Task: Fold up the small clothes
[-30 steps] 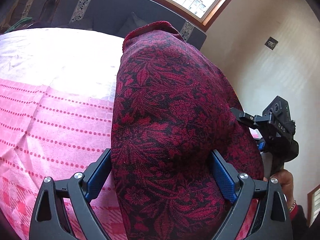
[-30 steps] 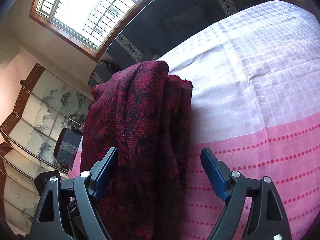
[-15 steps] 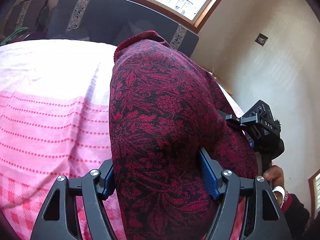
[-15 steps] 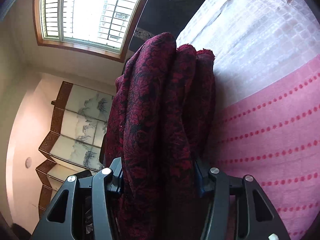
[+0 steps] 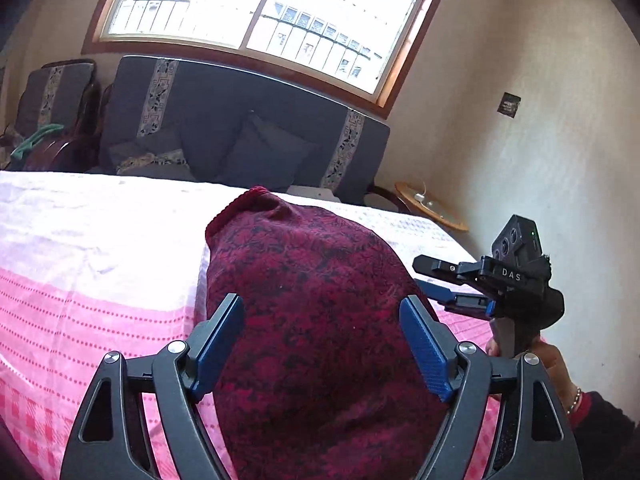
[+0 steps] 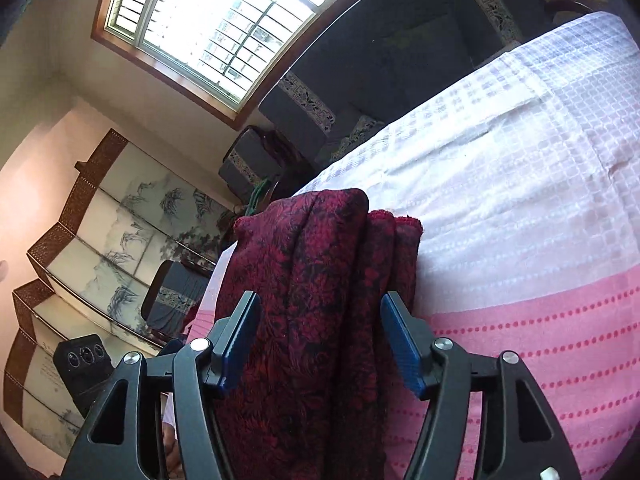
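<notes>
A dark red garment with a black leaf pattern (image 5: 312,300) is folded into a thick bundle and juts forward over the pink and white bedspread (image 5: 100,280). My left gripper (image 5: 322,312) has the bundle between its blue pads; its jaws are opening, and the cloth still fills the gap and touches both pads. In the right wrist view the garment (image 6: 320,264) shows its stacked folds edge-on. My right gripper (image 6: 320,308) holds that end the same way, its jaws opening with cloth against both pads. The right gripper (image 5: 426,282) also shows in the left wrist view, with a hand on its handle.
A dark blue sofa (image 5: 240,120) with cushions stands beyond the bed under a large window (image 5: 272,12). A small round wooden table (image 5: 432,208) stands by the right wall. A painted folding screen (image 6: 100,232) stands to the left of the bed.
Both grippers closed on the bundle, then widened a little. Both have risen and tipped up with the garment, so more of the window and sofa shows.
</notes>
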`<move>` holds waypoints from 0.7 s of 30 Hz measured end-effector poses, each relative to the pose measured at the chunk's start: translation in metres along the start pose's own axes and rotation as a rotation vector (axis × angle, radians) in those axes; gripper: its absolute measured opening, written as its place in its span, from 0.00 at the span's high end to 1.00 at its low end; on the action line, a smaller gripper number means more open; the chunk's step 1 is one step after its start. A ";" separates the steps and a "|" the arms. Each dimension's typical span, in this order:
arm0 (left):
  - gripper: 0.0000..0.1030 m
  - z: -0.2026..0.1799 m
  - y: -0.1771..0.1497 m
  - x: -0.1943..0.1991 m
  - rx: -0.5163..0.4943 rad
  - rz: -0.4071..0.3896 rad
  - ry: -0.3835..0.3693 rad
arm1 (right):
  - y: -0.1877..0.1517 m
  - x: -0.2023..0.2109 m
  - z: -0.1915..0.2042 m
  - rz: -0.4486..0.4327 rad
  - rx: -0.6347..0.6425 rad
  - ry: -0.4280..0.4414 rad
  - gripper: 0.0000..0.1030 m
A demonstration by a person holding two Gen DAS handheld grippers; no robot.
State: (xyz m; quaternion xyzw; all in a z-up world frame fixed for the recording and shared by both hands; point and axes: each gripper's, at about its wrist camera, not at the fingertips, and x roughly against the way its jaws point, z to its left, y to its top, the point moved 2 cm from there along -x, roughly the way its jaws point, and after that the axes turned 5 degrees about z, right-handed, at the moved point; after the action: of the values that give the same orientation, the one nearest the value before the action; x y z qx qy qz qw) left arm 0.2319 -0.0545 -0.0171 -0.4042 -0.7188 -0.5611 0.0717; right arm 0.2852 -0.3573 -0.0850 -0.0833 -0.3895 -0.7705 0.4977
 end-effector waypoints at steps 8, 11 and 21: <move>0.22 0.001 -0.004 -0.056 -0.026 0.077 0.090 | 0.014 -0.051 -0.010 0.128 0.062 -0.187 0.82; 0.21 -0.008 -0.011 -0.059 -0.093 0.076 0.126 | 0.004 -0.056 -0.023 0.119 0.056 -0.157 0.84; 0.13 -0.012 -0.019 -0.061 -0.130 0.068 0.157 | -0.051 0.035 -0.001 0.062 0.076 -0.018 0.51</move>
State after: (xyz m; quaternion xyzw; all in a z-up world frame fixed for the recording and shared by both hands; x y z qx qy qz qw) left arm 0.2550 -0.0963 -0.0609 -0.3871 -0.6588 -0.6338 0.1204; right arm 0.2256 -0.3717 -0.0943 -0.0833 -0.4199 -0.7386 0.5207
